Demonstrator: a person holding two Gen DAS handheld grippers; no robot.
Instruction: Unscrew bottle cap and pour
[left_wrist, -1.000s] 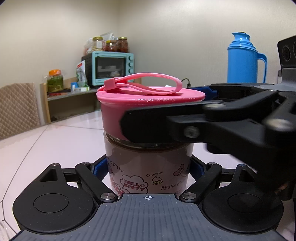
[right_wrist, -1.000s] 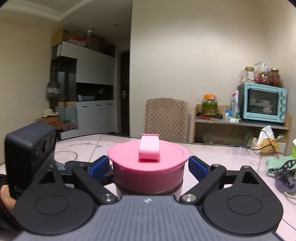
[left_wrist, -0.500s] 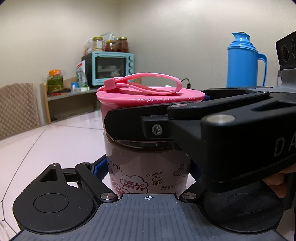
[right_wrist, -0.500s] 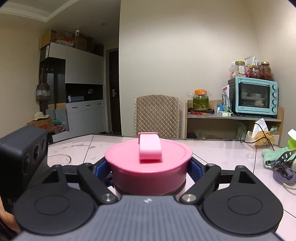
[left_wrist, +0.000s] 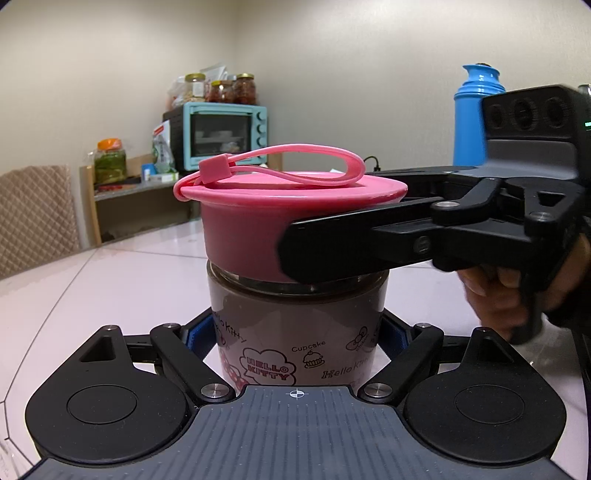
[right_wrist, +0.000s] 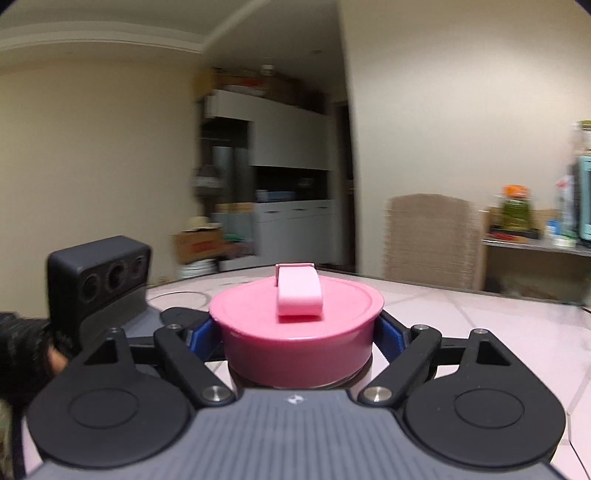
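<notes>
Left wrist view: short glass bottle (left_wrist: 295, 332) with brown contents and cartoon cupcake print stands upright on the pale pink glossy tabletop (left_wrist: 110, 280), centre of frame. The left gripper (left_wrist: 295, 332) is clenched on the bottle's lower body; blue pads (left_wrist: 197, 334) press both sides, low in frame. A wide pink plastic screw cap (left_wrist: 258, 225) with a thin pink silicone loop strap (left_wrist: 295, 162) sits on top of the bottle, cap on. The right gripper (left_wrist: 328, 240) enters from the right edge, black fingers (left_wrist: 332, 251) clamped across the cap's side wall, one in front, one behind. A person's hand (left_wrist: 517, 291) grips its handle at right, mid-height. Background: teal toaster oven (left_wrist: 225, 136) with jars on top, upper centre-left; blue thermos jug (left_wrist: 476, 114), upper right, partly hidden behind the right gripper's camera housing; quilted beige chair back (left_wrist: 37, 218) at left edge.

Right wrist view, background blurred: the pink cap (right_wrist: 295, 332) is centre-low, strap tab (right_wrist: 297, 291) pointing at the camera. The right gripper (right_wrist: 295, 336) grasps the cap, blue pads (right_wrist: 391, 332) tight on both sides. A sliver of the bottle (right_wrist: 365, 373) shows beneath. Left gripper's dark camera housing (right_wrist: 99, 280) at lower left, a gloved or sleeved hand (right_wrist: 26, 354) at the left edge. Tabletop (right_wrist: 480, 325) at right, chair back (right_wrist: 432, 240) right of centre, grey cabinets (right_wrist: 280, 184) mid-frame.
</notes>
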